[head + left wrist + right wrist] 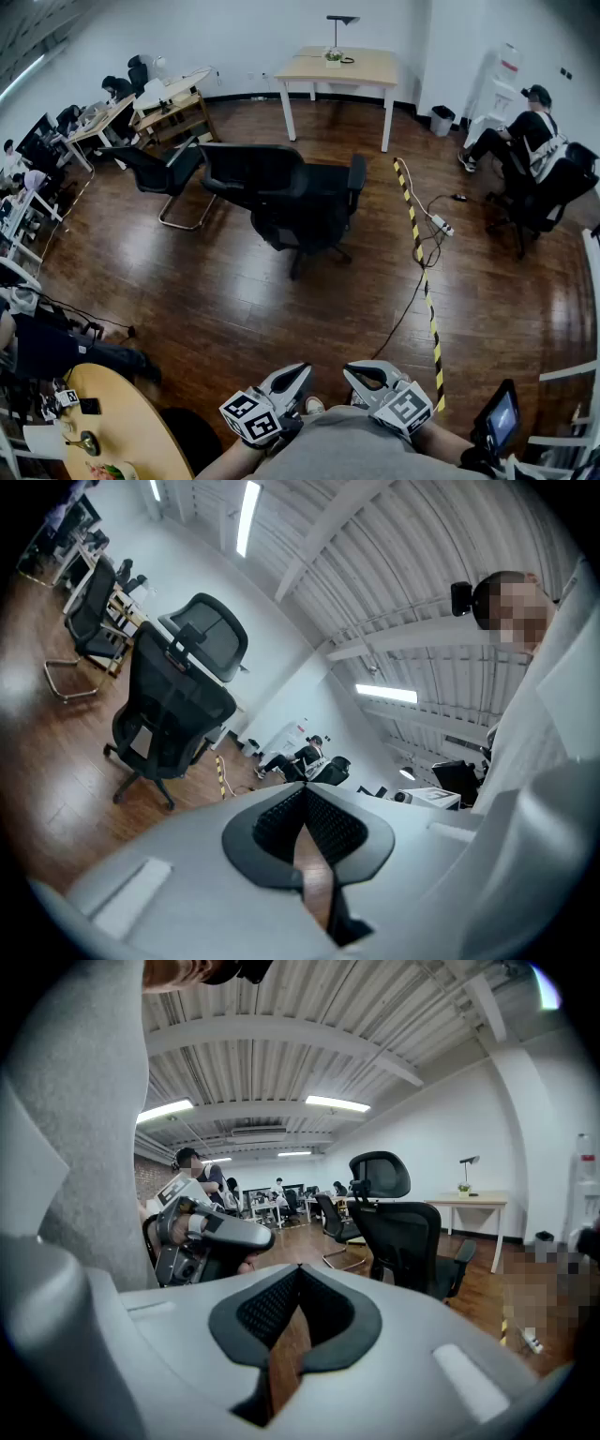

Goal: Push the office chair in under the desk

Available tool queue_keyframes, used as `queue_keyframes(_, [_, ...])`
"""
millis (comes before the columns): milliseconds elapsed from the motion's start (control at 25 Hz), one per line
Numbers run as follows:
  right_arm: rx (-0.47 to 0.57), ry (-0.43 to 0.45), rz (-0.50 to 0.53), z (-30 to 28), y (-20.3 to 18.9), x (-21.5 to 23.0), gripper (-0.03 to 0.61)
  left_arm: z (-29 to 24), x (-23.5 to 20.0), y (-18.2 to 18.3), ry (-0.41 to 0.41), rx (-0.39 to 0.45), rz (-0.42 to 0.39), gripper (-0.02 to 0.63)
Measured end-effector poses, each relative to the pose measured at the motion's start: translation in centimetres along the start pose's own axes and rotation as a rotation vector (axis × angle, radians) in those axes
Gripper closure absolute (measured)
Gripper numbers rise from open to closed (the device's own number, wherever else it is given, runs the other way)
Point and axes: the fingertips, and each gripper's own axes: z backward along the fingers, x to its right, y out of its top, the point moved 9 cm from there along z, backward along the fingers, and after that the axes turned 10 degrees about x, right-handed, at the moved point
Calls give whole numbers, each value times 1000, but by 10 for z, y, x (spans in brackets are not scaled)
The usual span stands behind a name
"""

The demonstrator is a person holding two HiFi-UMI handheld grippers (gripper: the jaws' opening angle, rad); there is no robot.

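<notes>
A black office chair with a headrest stands on the wood floor in the middle of the room, well away from the light-wood desk with white legs at the back wall. My left gripper and right gripper are held close to my body at the bottom of the head view, far from the chair. Both are shut with nothing between the jaws. The left gripper view shows the chair beyond its closed jaws. The right gripper view shows the chair and the desk past its closed jaws.
A second black chair on a sled base stands left of the office chair. Yellow-black tape and a power strip with a cable lie on the floor to the right. A seated person is at the far right, a round wooden table at the near left.
</notes>
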Motion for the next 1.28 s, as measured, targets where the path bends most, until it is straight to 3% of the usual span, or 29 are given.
queue_keyframes(280, [32,3,24,-23,22,-14,572,11,0,25,112,56,-256,611])
queue_keyframes(880, [20,-19,21,-81,17,-47,572,63,-43,57,128,93,-230,611])
queue_keyframes(1280, [25,-19,9,-143,20,6,572,25,-93,98,152,74,-244,611])
